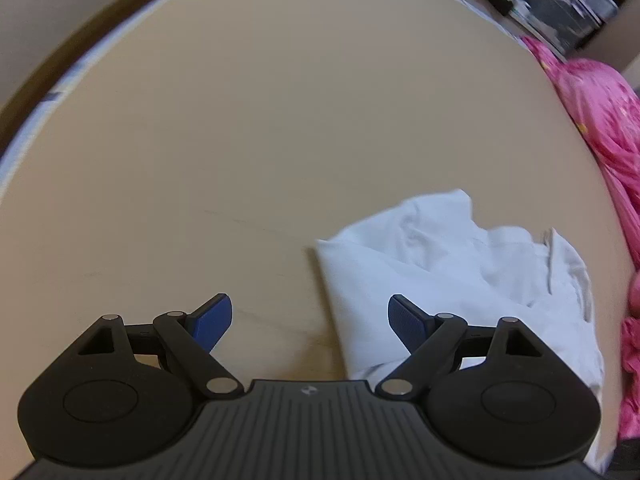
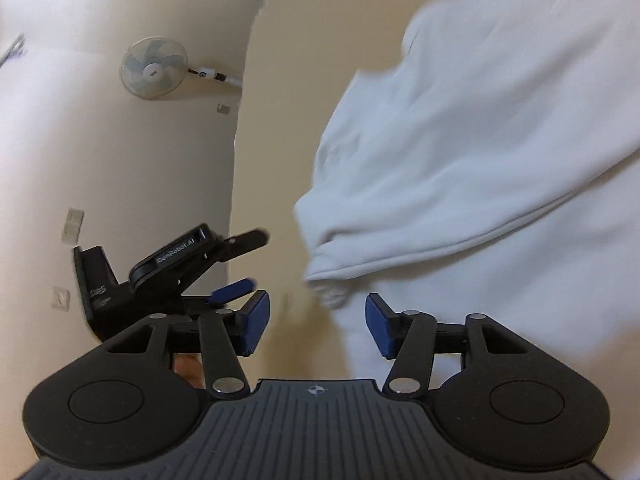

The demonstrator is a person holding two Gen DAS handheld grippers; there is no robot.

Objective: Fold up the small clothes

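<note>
Left wrist: white garment (image 1: 452,276) beside right tongs' pad.

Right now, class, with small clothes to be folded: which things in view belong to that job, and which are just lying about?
Belongs to the job:
white garment
left gripper, open
right gripper, open
table

Just lying about:
wall fan
clutter past the table's far edge

Pink cloth may be next.

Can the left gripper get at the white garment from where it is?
Probably yes. The left gripper is open and empty, above the table, and the white garment lies just to its right with nothing in between.
</note>
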